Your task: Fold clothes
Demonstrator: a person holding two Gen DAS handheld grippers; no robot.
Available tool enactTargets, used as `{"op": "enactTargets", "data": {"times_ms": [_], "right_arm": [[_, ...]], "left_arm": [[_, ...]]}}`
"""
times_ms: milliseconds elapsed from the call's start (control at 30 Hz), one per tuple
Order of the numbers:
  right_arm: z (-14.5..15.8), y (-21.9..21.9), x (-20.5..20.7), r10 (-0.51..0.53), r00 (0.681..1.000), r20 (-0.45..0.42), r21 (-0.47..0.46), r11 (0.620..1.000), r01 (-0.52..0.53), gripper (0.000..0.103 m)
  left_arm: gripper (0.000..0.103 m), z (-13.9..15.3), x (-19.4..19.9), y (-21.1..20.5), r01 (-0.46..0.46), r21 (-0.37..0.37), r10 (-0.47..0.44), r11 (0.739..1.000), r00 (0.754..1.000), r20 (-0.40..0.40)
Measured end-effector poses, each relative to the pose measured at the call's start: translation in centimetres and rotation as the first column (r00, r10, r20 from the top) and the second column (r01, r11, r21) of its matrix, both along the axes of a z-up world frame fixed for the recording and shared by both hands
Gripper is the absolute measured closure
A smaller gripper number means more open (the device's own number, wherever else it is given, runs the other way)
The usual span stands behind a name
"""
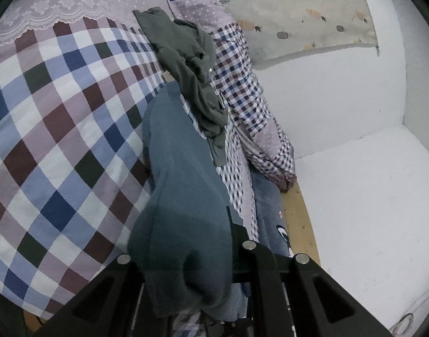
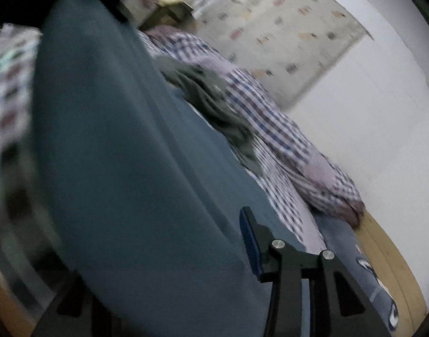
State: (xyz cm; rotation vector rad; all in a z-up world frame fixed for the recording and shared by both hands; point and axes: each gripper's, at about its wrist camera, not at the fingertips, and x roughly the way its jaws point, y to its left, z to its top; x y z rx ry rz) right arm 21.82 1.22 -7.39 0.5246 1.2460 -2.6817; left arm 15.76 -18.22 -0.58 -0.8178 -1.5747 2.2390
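Left claw (image 1: 186, 255), nearest the lens, is clamped shut on a bunched fold of the teal garment (image 1: 180, 174), which rises from the jaws and drapes forward across the bed (image 1: 60, 118). In the blurred right wrist view the same teal garment (image 2: 124, 154) fills the near field; the right claw (image 2: 169, 252) stands parted, its blue-padded finger (image 2: 251, 241) bare beside the cloth, and the opposite finger is hidden behind the fabric, so contact cannot be told. Beyond, a crumpled olive garment (image 1: 192, 75) lies touching the teal one's far end, along the bed's right edge. A small-check quilt (image 1: 242, 90) is heaped just beside it, against the white wall (image 1: 340, 92).
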Motion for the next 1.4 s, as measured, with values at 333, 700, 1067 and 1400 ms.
{"op": "enactTargets", "data": {"times_ms": [333, 700, 1067, 1400], "right_arm": [[-0.4, 12.7, -0.6, -0.235, 0.972, -0.030, 0.127, 0.963, 0.237, 0.050], [-0.5, 17.1, 0.4, -0.258, 0.966, -0.002, 0.221, 0.942, 0.253, 0.085], [3.1, 16.3, 2.1, -0.205, 0.978, -0.035, 0.177, 0.962, 0.208, 0.093], [14.2, 17.5, 8.0, -0.228, 0.971, -0.069, 0.039, 0.972, 0.231, 0.093]], "left_arm": [[0.094, -0.2, -0.2, -0.3, -0.011, 0.030, 0.011, 0.999, 1.000, 0.008], [0.094, -1.0, 0.0, -0.7, -0.037, 0.044, 0.035, 0.998, 0.998, 0.046], [0.094, 1.0, 2.0, -1.0, -0.038, 0.038, 0.038, 0.999, 0.999, -0.009], [0.094, 11.9, 10.0, -0.4, -0.061, 0.025, 0.065, 0.998, 0.966, -0.249]]}}
